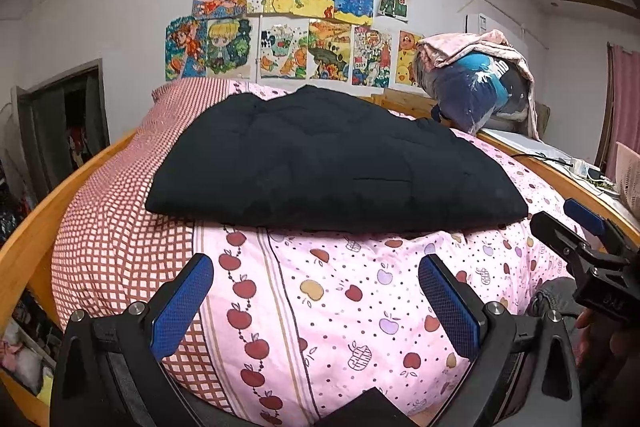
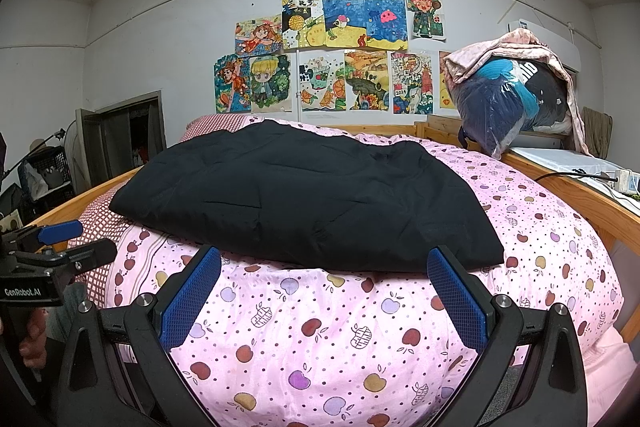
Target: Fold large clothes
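Observation:
A black quilted garment (image 1: 332, 163) lies folded into a thick flat bundle on a bed with a pink apple-print cover (image 1: 340, 307); the right wrist view shows the same garment (image 2: 304, 195) on the cover (image 2: 320, 327). My left gripper (image 1: 316, 275) is open, held back from the garment's near edge with nothing between its blue pads. My right gripper (image 2: 324, 267) is open too, its fingertips just short of the garment's near edge. Each view catches the other gripper at its side: the right one (image 1: 576, 227) and the left one (image 2: 76, 243), both open.
A wooden bed frame (image 2: 580, 195) runs along both sides. A red checked sheet (image 1: 120, 211) covers the left part of the bed. A plastic bag of clothes under a pink cloth (image 2: 516, 91) sits at the far right. Drawings hang on the wall (image 2: 332, 55).

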The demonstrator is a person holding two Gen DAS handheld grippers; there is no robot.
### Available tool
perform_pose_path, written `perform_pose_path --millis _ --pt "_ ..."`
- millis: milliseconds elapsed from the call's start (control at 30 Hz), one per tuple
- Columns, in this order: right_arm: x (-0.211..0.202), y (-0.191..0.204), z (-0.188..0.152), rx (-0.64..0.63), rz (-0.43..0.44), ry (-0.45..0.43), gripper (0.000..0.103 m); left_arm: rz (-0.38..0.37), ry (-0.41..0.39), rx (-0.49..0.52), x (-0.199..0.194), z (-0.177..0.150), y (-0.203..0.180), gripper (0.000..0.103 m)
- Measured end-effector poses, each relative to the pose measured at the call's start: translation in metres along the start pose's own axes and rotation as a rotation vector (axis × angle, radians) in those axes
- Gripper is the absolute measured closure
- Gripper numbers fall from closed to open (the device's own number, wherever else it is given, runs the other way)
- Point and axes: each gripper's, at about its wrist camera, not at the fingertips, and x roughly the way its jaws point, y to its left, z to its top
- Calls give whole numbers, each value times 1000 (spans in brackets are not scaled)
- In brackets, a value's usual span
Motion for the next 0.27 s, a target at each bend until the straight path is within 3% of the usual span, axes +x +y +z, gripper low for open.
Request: perform_pose_path --millis 267 --pt "0 0 0 0 0 0 2 10 -7 -2 0 1 2 0"
